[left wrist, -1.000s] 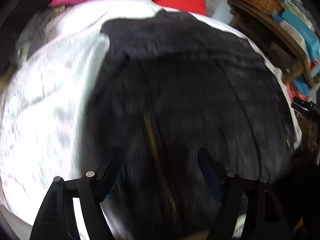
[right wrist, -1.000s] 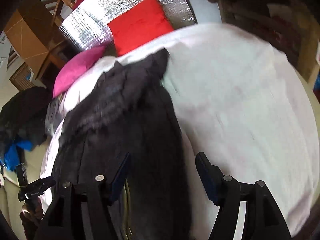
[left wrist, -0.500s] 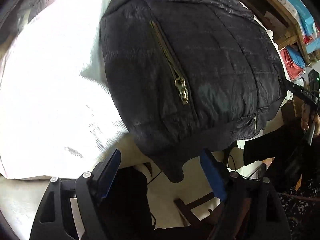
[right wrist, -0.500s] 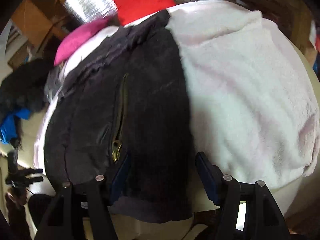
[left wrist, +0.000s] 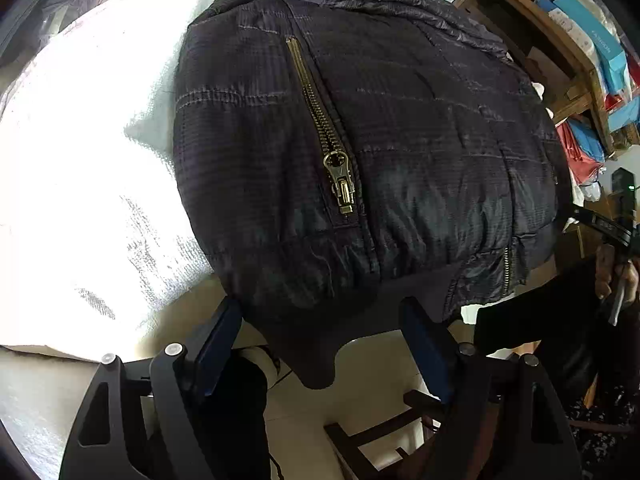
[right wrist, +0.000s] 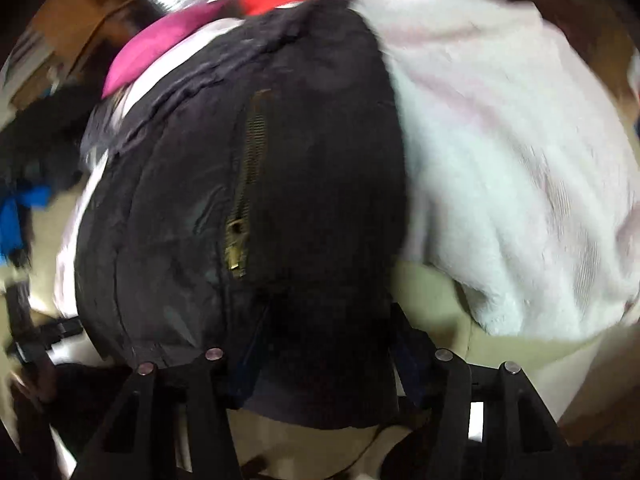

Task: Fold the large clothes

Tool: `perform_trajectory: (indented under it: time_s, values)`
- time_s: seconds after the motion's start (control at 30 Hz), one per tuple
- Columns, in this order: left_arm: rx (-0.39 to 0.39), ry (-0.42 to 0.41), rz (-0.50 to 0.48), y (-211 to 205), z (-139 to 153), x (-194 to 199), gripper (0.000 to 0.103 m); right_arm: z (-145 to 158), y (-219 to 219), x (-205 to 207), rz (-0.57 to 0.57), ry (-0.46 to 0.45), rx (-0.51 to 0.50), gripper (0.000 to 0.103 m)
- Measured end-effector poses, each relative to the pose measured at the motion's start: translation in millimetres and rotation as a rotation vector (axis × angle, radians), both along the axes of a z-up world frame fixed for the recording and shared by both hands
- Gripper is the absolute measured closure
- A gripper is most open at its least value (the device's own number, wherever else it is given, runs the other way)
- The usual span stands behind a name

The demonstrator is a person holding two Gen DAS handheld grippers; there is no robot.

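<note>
A: Jacket [left wrist: 400, 140] lies zipped, front up, on the bed's white blanket [left wrist: 80, 160], its hem hanging over the near edge so you can reach it.

B: And your jaws?

A: Left gripper [left wrist: 320, 332] gapes around the hem, unpressed. Right gripper [right wrist: 324, 356] is closing, hem between its jaws.

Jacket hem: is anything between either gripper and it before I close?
Nothing visible. The jacket hem hangs over the white blanket edge, straight between the open fingers of the left gripper. The right gripper is closing with the hem between its fingers, though that view is blurred.
</note>
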State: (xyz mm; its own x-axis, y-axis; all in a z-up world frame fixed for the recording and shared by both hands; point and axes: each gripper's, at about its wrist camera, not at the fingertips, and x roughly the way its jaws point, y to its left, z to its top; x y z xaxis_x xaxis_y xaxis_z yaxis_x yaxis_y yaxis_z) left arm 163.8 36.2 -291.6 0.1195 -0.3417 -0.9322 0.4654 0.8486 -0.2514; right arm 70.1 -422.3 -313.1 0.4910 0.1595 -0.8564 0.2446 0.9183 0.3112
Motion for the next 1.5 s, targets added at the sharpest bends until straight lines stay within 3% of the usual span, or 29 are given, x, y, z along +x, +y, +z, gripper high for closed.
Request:
perform_trajectory:
  time_s: [0.03, 0.07, 0.13, 0.17, 0.27, 0.3, 0.33, 0.4, 0.43, 0.5, 0.57, 0.6, 0.63, 0.7, 0.73, 0.8, 0.87, 0.9, 1.0, 1.1, 1.3, 1.5]
  values:
    - [0.006, -0.008, 0.0, -1, 0, -2, 0.025, 4, 4, -2, 0.011, -0.018, -0.013, 0.051]
    - [0.022, -0.025, 0.0, -1, 1, -3, 0.03, 7, 5, -5, 0.02, -0.035, -0.02, 0.067]
    - [0.061, -0.053, -0.008, -4, 2, -11, 0.049, 10, 3, -10, 0.015, -0.055, -0.008, 0.068]
    - [0.06, -0.052, -0.013, -3, 4, -12, 0.051, 8, -1, -11, 0.006, -0.056, 0.016, 0.068]
    - [0.059, -0.032, -0.032, -8, 7, -16, 0.051, 2, -7, -10, -0.009, -0.032, 0.041, 0.064]
    - [0.067, -0.023, -0.045, -9, 6, -16, 0.044, 1, -10, -10, -0.017, -0.027, 0.045, 0.05]
    - [0.066, 0.003, -0.055, -6, 7, -13, 0.03, -2, -11, -9, -0.029, -0.009, 0.044, 0.04]
    - [0.067, 0.096, -0.052, -7, -6, -10, 0.024, -8, -7, -7, -0.017, 0.023, 0.071, 0.037]
    - [0.067, 0.113, -0.052, -5, -9, -4, 0.024, -7, 0, -5, 0.0, 0.019, 0.047, 0.038]
    - [0.058, 0.099, -0.057, -12, -13, -6, 0.026, -1, 10, -6, 0.047, -0.015, -0.029, 0.051]
    - [0.042, 0.073, -0.054, -14, -11, -8, 0.04, 6, 11, -10, 0.067, -0.05, -0.032, 0.066]
    - [0.056, 0.064, -0.049, -15, -11, -9, 0.048, 8, 10, -12, 0.063, -0.063, -0.025, 0.067]
    - [0.075, 0.06, -0.042, -14, -13, -9, 0.057, 9, 7, -12, 0.057, -0.068, -0.012, 0.067]
    - [0.08, 0.079, -0.02, -12, -18, -6, 0.062, 3, 5, -11, 0.055, -0.045, -0.017, 0.066]
    - [0.069, 0.09, -0.009, -11, -20, -4, 0.062, 2, 5, -11, 0.051, -0.037, -0.022, 0.063]
    - [0.05, 0.11, 0.014, -9, -26, -1, 0.056, -1, 3, -7, 0.021, -0.017, -0.006, 0.044]
    - [0.037, 0.109, 0.02, -9, -29, -2, 0.052, -6, 3, -5, 0.013, 0.002, 0.02, 0.045]
    - [0.051, 0.092, 0.021, -11, -29, -4, 0.053, -4, 6, -5, 0.033, -0.013, -0.005, 0.052]
    - [0.084, 0.034, -0.001, -16, -25, -11, 0.081, 8, 19, -8, 0.081, -0.035, -0.061, 0.079]
    - [0.078, 0.023, -0.026, -18, -10, -11, 0.093, 32, 22, -13, 0.109, -0.104, -0.062, 0.083]
    - [-0.031, -0.046, -0.101, -23, 54, -2, 0.095, 98, 6, -11, 0.133, -0.259, 0.026, 0.084]
    - [-0.146, -0.148, -0.054, -21, 114, 30, 0.094, 140, -13, 20, 0.102, -0.376, 0.078, 0.084]
